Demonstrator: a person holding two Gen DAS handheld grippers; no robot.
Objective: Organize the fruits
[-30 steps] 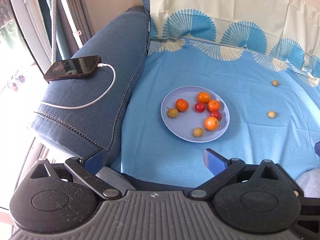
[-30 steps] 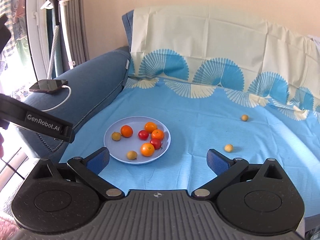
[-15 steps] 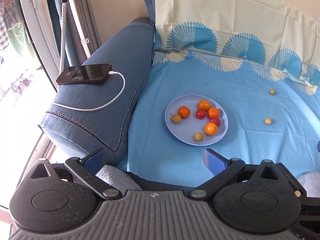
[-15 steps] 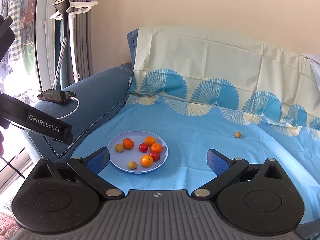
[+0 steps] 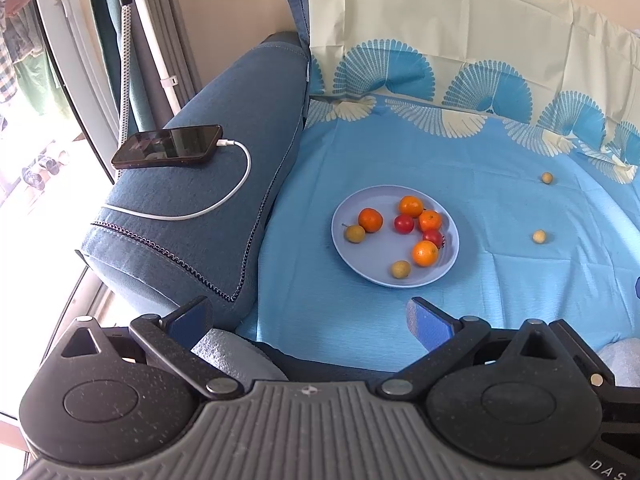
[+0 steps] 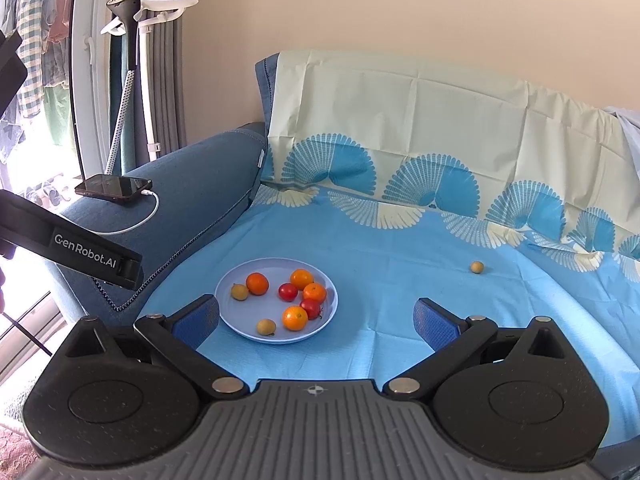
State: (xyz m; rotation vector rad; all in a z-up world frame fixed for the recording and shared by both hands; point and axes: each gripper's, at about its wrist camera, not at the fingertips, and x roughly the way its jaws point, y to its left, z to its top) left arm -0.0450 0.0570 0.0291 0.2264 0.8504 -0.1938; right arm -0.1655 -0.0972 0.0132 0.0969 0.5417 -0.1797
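On the plate (image 6: 224,312), orange, red and seemingly yellowish-brown fruits (image 6: 296,317) cluster.

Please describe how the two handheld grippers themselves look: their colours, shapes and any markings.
Both look alike. The left gripper and the right gripper each have a grey ribbed body, two round black speckled housings, black linkage bars with silver pivot pins, and jaws padded in blue. In the right wrist view, the left gripper's black side bar reads "GenRobot.AI" in white. No cables or sleeves are visible.

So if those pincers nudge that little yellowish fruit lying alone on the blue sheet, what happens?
The small round fruit would probably roll, being ball-shaped. The soft sheet may slow it. It looks light and possibly easily bruised.
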